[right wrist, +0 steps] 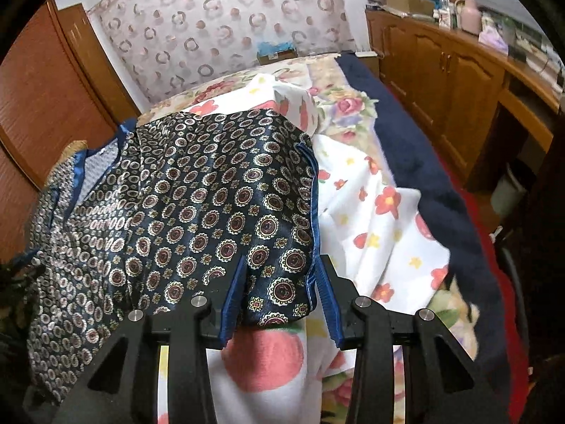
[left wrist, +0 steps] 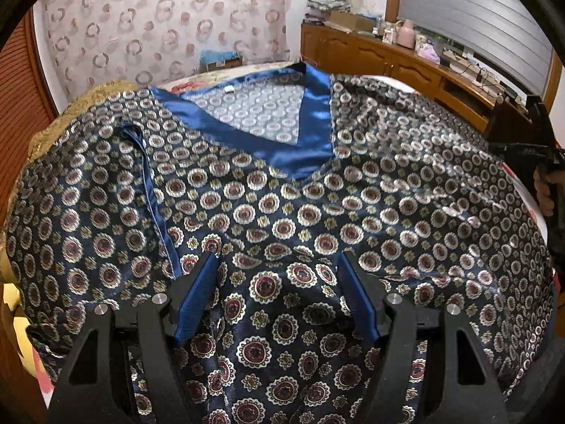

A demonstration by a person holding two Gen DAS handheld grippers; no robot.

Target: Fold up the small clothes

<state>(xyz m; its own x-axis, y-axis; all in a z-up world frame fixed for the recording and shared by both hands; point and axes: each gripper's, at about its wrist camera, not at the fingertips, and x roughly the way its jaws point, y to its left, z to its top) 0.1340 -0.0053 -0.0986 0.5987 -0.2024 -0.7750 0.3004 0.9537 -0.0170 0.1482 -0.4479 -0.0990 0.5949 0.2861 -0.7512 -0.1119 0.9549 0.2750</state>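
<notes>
Satin, dark navy and printed all over with round red-and-cream medallions, makes up the top that lies spread across the bed; its plain blue V-neck band points toward the left wrist camera, and a paler inside face of the fabric shows through the neck opening; a blue-piped sleeve edge runs down the cloth on the left of that view; the left gripper hovers over the lower front of the top with its blue-padded fingers spread wide apart, nothing between them but the cloth beneath; whether the tips touch the fabric I cannot tell; at the far right edge of the same view the right gripper shows only as a black frame with a hand behind it; in the right wrist view the right gripper sits at the top's right sleeve, its fingers parted, one on each side of the sleeve's lower corner, with the blue hem just beside the right-hand finger; the jaws have not closed on the cloth; under the garment lies a white floral sheet, with a dark navy blanket along its right side; a wooden cabinet stands well apart on the right, and a curtain with ring patterns hangs behind the bed.
</notes>
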